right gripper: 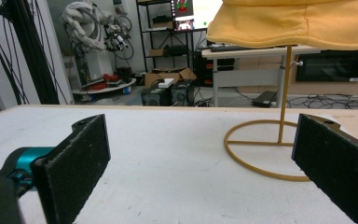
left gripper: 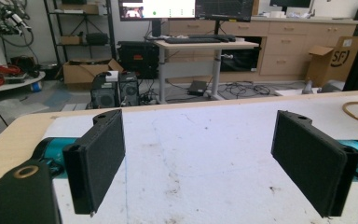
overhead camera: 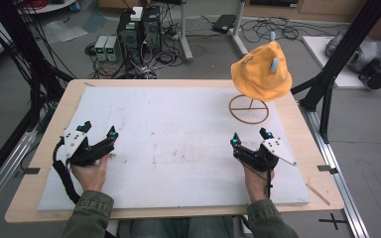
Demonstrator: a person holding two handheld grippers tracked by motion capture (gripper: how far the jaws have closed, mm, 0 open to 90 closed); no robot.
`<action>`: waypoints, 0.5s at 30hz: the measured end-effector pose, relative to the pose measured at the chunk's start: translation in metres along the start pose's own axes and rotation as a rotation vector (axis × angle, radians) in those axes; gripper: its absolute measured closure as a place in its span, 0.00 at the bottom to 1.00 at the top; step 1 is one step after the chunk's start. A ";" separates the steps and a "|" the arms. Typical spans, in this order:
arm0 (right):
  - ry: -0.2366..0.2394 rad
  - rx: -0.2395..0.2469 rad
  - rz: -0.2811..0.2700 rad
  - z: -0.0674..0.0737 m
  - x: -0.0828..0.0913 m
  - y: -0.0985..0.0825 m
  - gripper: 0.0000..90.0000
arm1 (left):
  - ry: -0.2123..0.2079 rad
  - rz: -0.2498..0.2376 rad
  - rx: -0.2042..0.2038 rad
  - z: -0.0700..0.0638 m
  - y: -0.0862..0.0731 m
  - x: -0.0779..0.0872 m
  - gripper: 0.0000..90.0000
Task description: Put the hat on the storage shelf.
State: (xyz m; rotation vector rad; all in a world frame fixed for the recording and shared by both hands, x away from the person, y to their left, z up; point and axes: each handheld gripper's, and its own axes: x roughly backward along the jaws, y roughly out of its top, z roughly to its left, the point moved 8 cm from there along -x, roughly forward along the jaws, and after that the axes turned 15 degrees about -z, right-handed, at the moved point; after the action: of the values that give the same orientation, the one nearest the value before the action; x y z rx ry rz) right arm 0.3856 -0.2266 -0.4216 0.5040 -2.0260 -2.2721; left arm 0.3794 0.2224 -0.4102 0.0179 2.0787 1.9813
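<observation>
At upper right of the high view, one yellow-orange bucket hat [overhead camera: 261, 72] sits draped over one thin gold wire stand [overhead camera: 249, 109] with a ring base, standing on the white sheet [overhead camera: 178, 144] covering the table [overhead camera: 44, 134]. Left gripper [overhead camera: 98, 132] at lower left, jaws spread, empty. Right gripper [overhead camera: 250, 135] at lower right, just below the stand, jaws spread, empty.
</observation>
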 end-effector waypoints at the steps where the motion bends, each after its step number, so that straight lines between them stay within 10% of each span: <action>1: -0.002 0.001 0.000 0.000 0.000 0.000 0.04 | 0.002 -0.001 0.001 0.001 -0.001 0.001 0.20; 15: -0.003 0.008 0.003 0.000 0.001 -0.001 0.04 | 0.025 -0.008 0.005 0.006 -0.003 0.004 0.20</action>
State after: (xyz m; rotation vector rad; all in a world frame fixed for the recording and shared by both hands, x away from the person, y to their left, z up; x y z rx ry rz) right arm 0.3848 -0.2267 -0.4224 0.4976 -2.0368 -2.2658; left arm 0.3769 0.2284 -0.4145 -0.0137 2.0953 1.9821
